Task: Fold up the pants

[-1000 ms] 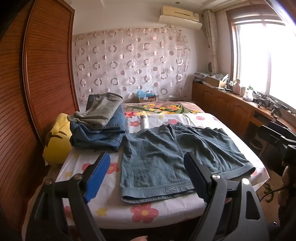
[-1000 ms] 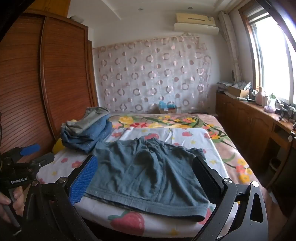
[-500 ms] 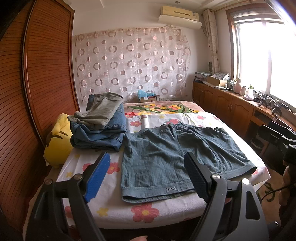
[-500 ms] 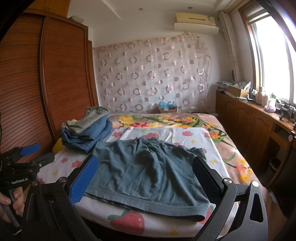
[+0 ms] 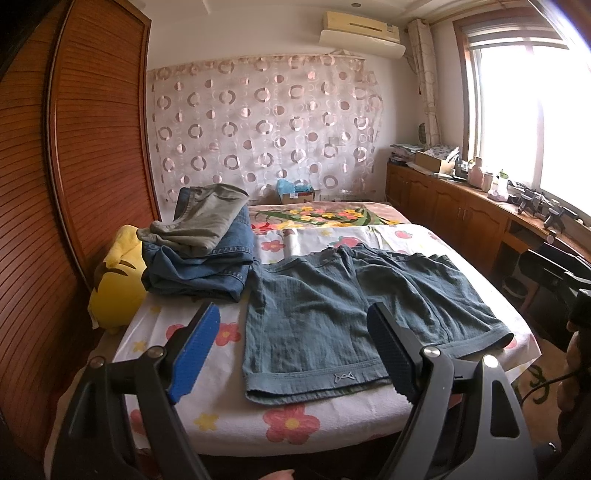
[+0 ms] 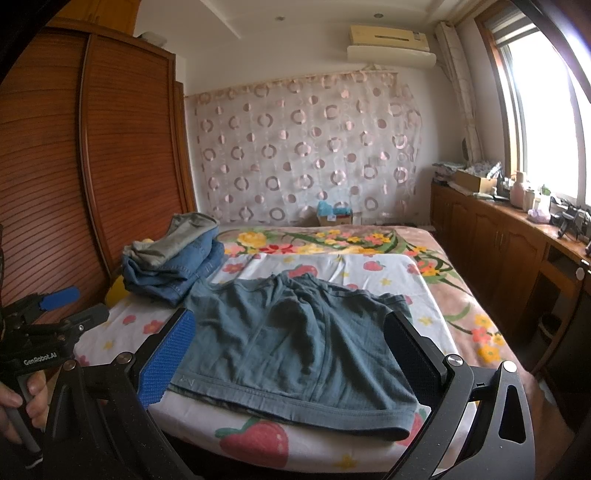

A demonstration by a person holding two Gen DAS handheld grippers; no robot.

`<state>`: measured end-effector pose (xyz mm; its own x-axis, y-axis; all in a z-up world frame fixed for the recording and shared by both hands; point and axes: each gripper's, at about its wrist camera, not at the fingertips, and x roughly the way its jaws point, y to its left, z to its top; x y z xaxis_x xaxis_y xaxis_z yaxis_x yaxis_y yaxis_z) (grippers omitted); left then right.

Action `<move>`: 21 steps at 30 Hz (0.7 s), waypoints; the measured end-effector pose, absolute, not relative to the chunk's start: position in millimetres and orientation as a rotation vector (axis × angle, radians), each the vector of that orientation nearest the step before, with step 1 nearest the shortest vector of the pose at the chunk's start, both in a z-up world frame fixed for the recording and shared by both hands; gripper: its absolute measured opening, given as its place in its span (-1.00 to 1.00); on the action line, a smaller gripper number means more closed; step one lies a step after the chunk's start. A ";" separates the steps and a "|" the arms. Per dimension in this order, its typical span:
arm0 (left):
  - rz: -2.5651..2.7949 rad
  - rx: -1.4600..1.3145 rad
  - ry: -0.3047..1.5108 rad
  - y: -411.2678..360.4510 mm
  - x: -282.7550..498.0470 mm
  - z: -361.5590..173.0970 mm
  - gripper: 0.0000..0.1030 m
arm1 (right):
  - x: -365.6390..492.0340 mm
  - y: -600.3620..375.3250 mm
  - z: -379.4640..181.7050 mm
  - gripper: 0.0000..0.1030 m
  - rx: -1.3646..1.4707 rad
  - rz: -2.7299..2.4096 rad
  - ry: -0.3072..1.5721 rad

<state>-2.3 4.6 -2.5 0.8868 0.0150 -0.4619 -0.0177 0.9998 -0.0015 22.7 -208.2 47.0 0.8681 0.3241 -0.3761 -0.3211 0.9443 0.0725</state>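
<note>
Left tool (image 5: 293, 345): fingers spread wide apart, nothing between them; blue pad on left finger (image 5: 195, 352), dark ribbed pad on right. Hovers off the near edge of the bed, not touching cloth.
Right tool (image 6: 291, 354): fingers likewise wide apart, empty; blue pad left, black pad right. Held above near edge of bed, clear of the fabric.
Left tool seen from right cam (image 6: 44, 332): at far left, gripped by person's hand (image 6: 22, 398); handle reads "GenRobot.AI".
Shorts (image 5: 354, 317): blue-grey, spread flat on the bed, waistband toward far side, leg hems toward the cams; unfolded. Small stitched logo on near-left hem. Right leg hem reaches the bed's right-front corner.
Bed (image 5: 229, 417): white sheet w/ flower + strawberry print under the shorts; floral quilt (image 5: 325, 216) farther back.
Clothes pile (image 5: 201, 254): denim jeans stacked, grey-green garment on top; at left-rear of the sheet, just beside the shorts' left side, may touch at the waistband corner – can't tell.
Yellow plush (image 5: 118, 280): left of pile, at bed edge by the wardrobe (image 5: 74, 166).
Background: circle-pattern curtain (image 5: 262, 133), AC unit (image 5: 360, 33) above, wooden cabinet (image 5: 461, 210) w/ clutter under window at right.
</note>
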 end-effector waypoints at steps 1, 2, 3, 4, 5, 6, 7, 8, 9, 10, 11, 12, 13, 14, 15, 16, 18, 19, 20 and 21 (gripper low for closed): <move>0.018 -0.007 0.480 4.3 -2.3 -2.3 0.60 | 22.5 -208.2 47.2 1.00 0.007 0.337 0.394; 0.017 -0.007 0.480 4.6 -2.3 -2.4 0.60 | 22.3 -208.2 47.4 1.00 0.008 0.338 0.394; 0.017 -0.009 0.481 5.3 -2.6 -2.7 0.60 | 22.1 -208.3 47.6 1.00 0.007 0.337 0.394; 0.018 -0.007 0.480 3.9 -2.3 -2.3 0.60 | 21.9 -208.3 47.9 1.00 0.007 0.337 0.394; 0.018 -0.007 0.480 3.9 -2.1 -2.3 0.60 | 21.6 -208.4 48.2 1.00 0.009 0.337 0.393; 0.018 -0.007 0.480 4.0 -2.3 -2.4 0.60 | 21.4 -208.4 48.4 1.00 0.010 0.337 0.392; 0.018 -0.007 0.480 3.9 -2.2 -2.3 0.60 | 21.1 -208.6 48.8 1.00 0.012 0.337 0.388; 0.018 -0.006 0.480 3.8 -2.1 -2.2 0.60 | 20.9 -208.6 49.3 1.00 0.013 0.337 0.384; 0.017 -0.006 0.479 4.1 -2.6 -2.5 0.60 | 20.7 -208.3 49.3 1.00 0.011 0.336 0.382; 0.017 -0.006 0.480 3.9 -2.1 -2.0 0.60 | 19.7 -208.6 48.8 1.00 0.011 0.336 0.383; 0.017 -0.006 0.479 4.7 -2.2 -2.5 0.60 | 19.3 -208.9 49.1 1.00 0.012 0.338 0.383; 0.016 -0.005 0.479 5.9 -1.1 -3.1 0.60 | 19.1 -208.7 49.0 1.00 0.013 0.339 0.383; 0.016 -0.005 0.478 6.2 -0.1 -3.7 0.60 | 18.9 -208.5 48.8 1.00 0.013 0.339 0.382; 0.015 -0.004 0.477 6.2 0.0 -3.9 0.60 | 18.8 -208.4 48.7 1.00 0.012 0.338 0.382; 0.015 -0.004 0.477 6.3 0.1 -4.1 0.60 | 18.6 -208.3 48.5 1.00 0.013 0.339 0.382; 0.016 -0.005 0.477 6.0 0.0 -3.8 0.60 | 18.7 -208.1 48.3 1.00 0.012 0.340 0.382; 0.016 -0.005 0.477 6.0 -0.1 -3.9 0.60 | 18.5 -210.0 49.8 1.00 0.012 0.339 0.382; 0.016 -0.006 0.477 6.3 0.0 -4.1 0.60 | 18.4 -210.0 49.8 1.00 0.012 0.338 0.382; 0.016 -0.005 0.477 5.8 -0.2 -3.8 0.60 | 18.2 -209.8 49.6 1.00 0.012 0.339 0.381; 0.016 -0.004 0.476 6.1 0.0 -4.2 0.60 | 18.2 -209.6 49.5 1.00 0.012 0.339 0.381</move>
<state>0.0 6.1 -4.2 0.8887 0.0142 -0.4583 -0.0163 0.9999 -0.0006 18.2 -209.6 49.5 0.8727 0.3265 -0.3631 -0.3219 0.9438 0.0750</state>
